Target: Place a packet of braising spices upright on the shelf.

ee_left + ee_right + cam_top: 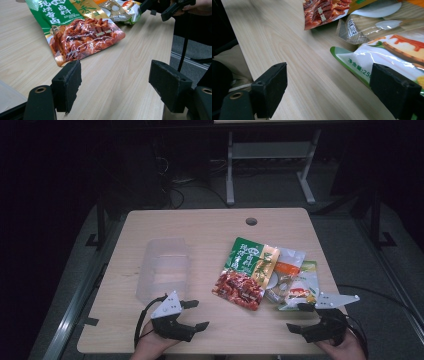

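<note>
1. The left gripper [196, 315] sits at the near edge of the wooden table [200, 227], left of centre, jaws spread wide with nothing between them, only bare wood showing in the gap.
2. A hand [150, 347] comes up from the near edge and holds it; its grey three-cornered plate is tilted up towards the left.
3. Just beyond it on the far side, a clear plastic container [164, 270] lies on the table, close to the gripper's plate.
4. Over on the near right, the right gripper [296, 316] is also open wide and carries nothing, held by the other hand [345, 349] at the table's near right corner.
5. Its far jaw hangs right at the near edge of the white and green snack bag [300, 294]; in the right gripper view that bag [387, 55] lies just past the right-hand jaw, and I cannot tell whether the two touch.
6. Between the two grippers, a little farther out, lies the green and red pouch of braised food [245, 272], flat on the wood and well apart from the left gripper.
7. That pouch overlaps a clear-windowed packet [286, 270], which in turn lies against the white and green bag, the three packed together right of centre.
8. A round cable hole [251, 221] sits near the table's far edge.
</note>
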The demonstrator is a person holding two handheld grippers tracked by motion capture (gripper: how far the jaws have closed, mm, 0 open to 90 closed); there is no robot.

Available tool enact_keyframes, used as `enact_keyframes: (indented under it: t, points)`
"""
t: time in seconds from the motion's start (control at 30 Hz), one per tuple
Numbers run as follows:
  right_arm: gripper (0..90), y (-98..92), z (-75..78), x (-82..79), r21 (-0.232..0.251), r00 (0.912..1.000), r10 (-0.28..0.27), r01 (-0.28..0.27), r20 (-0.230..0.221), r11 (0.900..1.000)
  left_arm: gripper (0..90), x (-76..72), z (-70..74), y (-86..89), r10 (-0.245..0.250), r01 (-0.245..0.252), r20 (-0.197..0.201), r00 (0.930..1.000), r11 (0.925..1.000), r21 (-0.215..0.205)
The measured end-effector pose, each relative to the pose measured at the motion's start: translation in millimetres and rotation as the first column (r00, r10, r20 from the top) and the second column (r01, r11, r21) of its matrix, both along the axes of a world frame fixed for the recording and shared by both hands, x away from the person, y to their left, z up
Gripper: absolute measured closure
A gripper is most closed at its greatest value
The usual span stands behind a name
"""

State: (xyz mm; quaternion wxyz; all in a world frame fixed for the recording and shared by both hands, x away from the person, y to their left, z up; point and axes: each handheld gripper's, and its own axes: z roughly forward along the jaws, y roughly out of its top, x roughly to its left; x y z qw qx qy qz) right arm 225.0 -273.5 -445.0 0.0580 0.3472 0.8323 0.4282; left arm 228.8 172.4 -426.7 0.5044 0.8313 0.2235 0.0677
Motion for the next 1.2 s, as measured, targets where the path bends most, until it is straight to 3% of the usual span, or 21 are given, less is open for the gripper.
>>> enact_keyframes:
  t: [0.33, 0.6, 0.8, 0.97, 1.03, 1.2]
  points:
    - [14.0, 4.7, 0.0, 3.2, 0.03, 0.9993, -0.028, 0.028, -0.023, 0.999, 26.8, -3.4, 0.0, -1.7, -0.004, 0.004, -0.004, 1.0, 1.0, 0.002]
    - [14.1, 15.8, 14.5, 10.9, 0.019, 0.9977, -0.066, 0.066, 0.014, 0.998, 28.3, -1.4, 5.6, -11.8, -0.028, 0.028, -0.009, 0.9996, 0.9995, -0.013]
    - [15.4, 25.7, 24.9, 26.9, 0.01, 0.9986, -0.051, 0.05, 0.014, 0.999, 30.5, 4.5, 12.5, -28.8, -0.058, 0.058, 0.007, 0.9983, 0.9983, 0.008]
    - [18.5, 33.7, 27.5, 44.3, 0.01, 0.9995, -0.026, 0.027, -0.016, 1.0, 30.0, 14.3, 14.4, -38.3, -0.047, 0.047, -0.007, 0.9989, 0.9989, 0.006]
    - [18.9, 37.2, 29.6, 50.9, 0.005, 0.9996, -0.027, 0.027, -0.01, 1.0, 30.0, 17.4, 14.8, -42.1, -0.044, 0.044, 0.006, 0.999, 0.9989, 0.013]
    - [21.0, 42.1, 37.8, 69.8, -0.009, 0.9991, -0.042, 0.042, -0.009, 0.999, 31.6, 24.7, 15.3, -50.4, -0.04, 0.04, -0.013, 0.9991, 0.9992, 0.007]
